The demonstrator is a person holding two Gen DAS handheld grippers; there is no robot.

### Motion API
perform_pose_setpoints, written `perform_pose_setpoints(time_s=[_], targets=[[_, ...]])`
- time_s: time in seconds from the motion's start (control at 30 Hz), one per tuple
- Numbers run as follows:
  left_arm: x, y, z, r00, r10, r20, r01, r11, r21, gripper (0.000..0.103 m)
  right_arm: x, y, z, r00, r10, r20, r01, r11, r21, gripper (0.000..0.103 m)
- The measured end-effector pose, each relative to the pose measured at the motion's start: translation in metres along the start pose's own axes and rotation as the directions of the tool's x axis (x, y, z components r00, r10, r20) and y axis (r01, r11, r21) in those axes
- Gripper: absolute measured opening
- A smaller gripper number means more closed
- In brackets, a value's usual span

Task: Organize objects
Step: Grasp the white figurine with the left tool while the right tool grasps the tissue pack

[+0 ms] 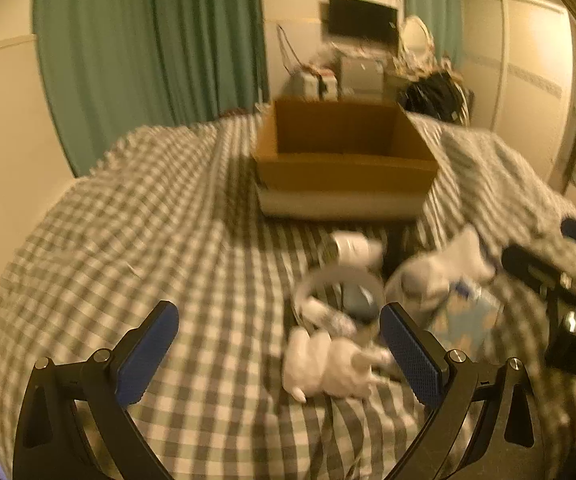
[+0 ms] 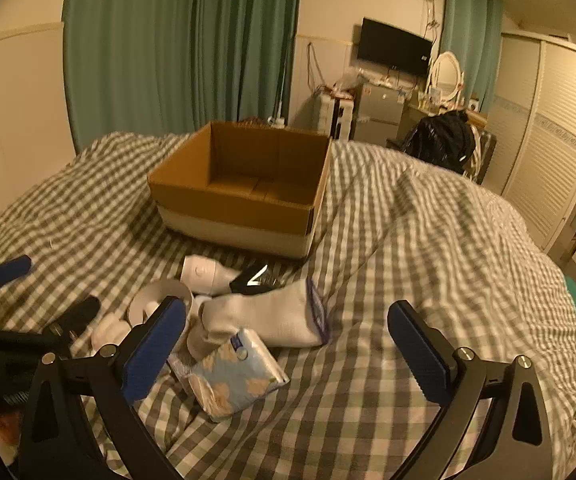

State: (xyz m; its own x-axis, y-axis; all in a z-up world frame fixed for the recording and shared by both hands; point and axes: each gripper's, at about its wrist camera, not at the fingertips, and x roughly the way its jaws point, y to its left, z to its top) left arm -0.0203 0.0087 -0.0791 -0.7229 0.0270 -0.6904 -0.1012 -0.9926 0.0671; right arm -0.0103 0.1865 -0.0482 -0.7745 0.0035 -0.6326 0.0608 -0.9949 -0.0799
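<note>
An open cardboard box [image 1: 344, 160] [image 2: 247, 196] stands on the checked bed, and nothing shows inside it. In front of it lies a loose pile: a white sock [image 2: 271, 316] [image 1: 440, 272], a blue tissue pack [image 2: 231, 380] [image 1: 464, 316], a white tape roll [image 2: 159, 296] [image 1: 336, 284], a white bottle [image 2: 203, 274] [image 1: 352, 246] and a small white plush [image 1: 328, 368]. My left gripper [image 1: 277, 354] is open, with the plush just inside its right finger. My right gripper [image 2: 288, 354] is open and empty, above the tissue pack and sock.
The checked duvet [image 2: 428, 248] is bunched into a ridge to the right of the box. Green curtains [image 2: 183, 40] hang behind the bed. A TV [image 2: 394, 50], a mirror, cluttered furniture and a wardrobe [image 2: 552, 136] stand beyond.
</note>
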Motion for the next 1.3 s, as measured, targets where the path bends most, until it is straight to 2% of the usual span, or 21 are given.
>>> perform_pose_setpoints(time_s=[0.1, 0.2, 0.27, 0.37, 0.4, 0.43, 0.47, 0.57, 0.63, 0.73, 0.83, 1.07, 1.2, 1.3], targets=[[0.023, -0.009, -0.014, 0.996, -0.029, -0.084, 0.032, 0.999, 0.031, 0.102, 0.011, -0.002, -0.005, 0.999, 0.008, -0.036, -0.007, 1.000, 0.005, 0.099], [0.038, -0.010, -0.021, 0.983, -0.099, -0.154, 0.101, 0.995, 0.008, 0.102, 0.023, -0.002, -0.009, 0.996, 0.022, -0.083, -0.022, 1.000, 0.003, 0.098], [0.042, -0.009, -0.022, 0.978, -0.125, -0.168, 0.127, 0.992, 0.000, 0.100, 0.033, 0.000, -0.013, 0.993, 0.025, -0.114, -0.026, 1.000, -0.007, 0.096], [0.042, -0.014, -0.024, 0.971, -0.164, -0.176, 0.168, 0.986, 0.007, 0.088, 0.046, 0.003, -0.017, 0.985, 0.049, -0.164, -0.052, 0.999, -0.016, 0.089], [0.044, -0.016, -0.025, 0.967, -0.171, -0.187, 0.178, 0.984, 0.018, 0.081, 0.049, 0.005, -0.019, 0.983, 0.057, -0.177, -0.061, 0.998, -0.018, 0.086], [0.046, -0.019, -0.027, 0.964, -0.173, -0.200, 0.182, 0.983, 0.029, 0.071, 0.053, 0.006, -0.020, 0.980, 0.064, -0.190, -0.069, 0.997, -0.020, 0.082], [0.051, -0.022, -0.028, 0.961, -0.175, -0.215, 0.187, 0.982, 0.036, 0.066, 0.056, 0.007, -0.021, 0.976, 0.071, -0.204, -0.077, 0.997, -0.023, 0.080], [0.053, -0.021, -0.031, 0.958, -0.180, -0.225, 0.193, 0.980, 0.037, 0.066, 0.063, 0.013, -0.025, 0.968, 0.089, -0.236, -0.102, 0.994, -0.044, 0.068], [0.051, -0.019, -0.029, 0.958, -0.185, -0.218, 0.196, 0.980, 0.030, 0.065, 0.069, 0.019, -0.028, 0.959, 0.103, -0.264, -0.123, 0.991, -0.060, 0.049], [0.045, -0.016, -0.028, 0.963, -0.180, -0.203, 0.188, 0.982, 0.023, 0.060, 0.074, 0.024, -0.032, 0.948, 0.127, -0.292, -0.154, 0.986, -0.071, 0.038], [0.038, -0.012, -0.025, 0.966, -0.177, -0.186, 0.183, 0.983, 0.013, 0.060, 0.069, 0.023, -0.032, 0.951, 0.137, -0.276, -0.161, 0.985, -0.066, 0.029], [0.021, 0.000, -0.013, 0.978, -0.157, -0.134, 0.158, 0.987, 0.000, 0.060, 0.033, 0.019, -0.018, 0.976, 0.152, -0.159, -0.162, 0.985, -0.056, 0.023], [0.003, 0.006, 0.018, 0.988, -0.147, -0.053, 0.148, 0.989, 0.016, 0.060, 0.009, 0.017, 0.010, 0.983, 0.169, -0.071, -0.174, 0.982, -0.072, 0.023], [-0.008, 0.014, 0.062, 0.989, -0.143, 0.021, 0.143, 0.990, 0.017, 0.060, -0.004, 0.015, 0.045, 0.986, 0.164, -0.001, -0.164, 0.981, -0.105, 0.023]])
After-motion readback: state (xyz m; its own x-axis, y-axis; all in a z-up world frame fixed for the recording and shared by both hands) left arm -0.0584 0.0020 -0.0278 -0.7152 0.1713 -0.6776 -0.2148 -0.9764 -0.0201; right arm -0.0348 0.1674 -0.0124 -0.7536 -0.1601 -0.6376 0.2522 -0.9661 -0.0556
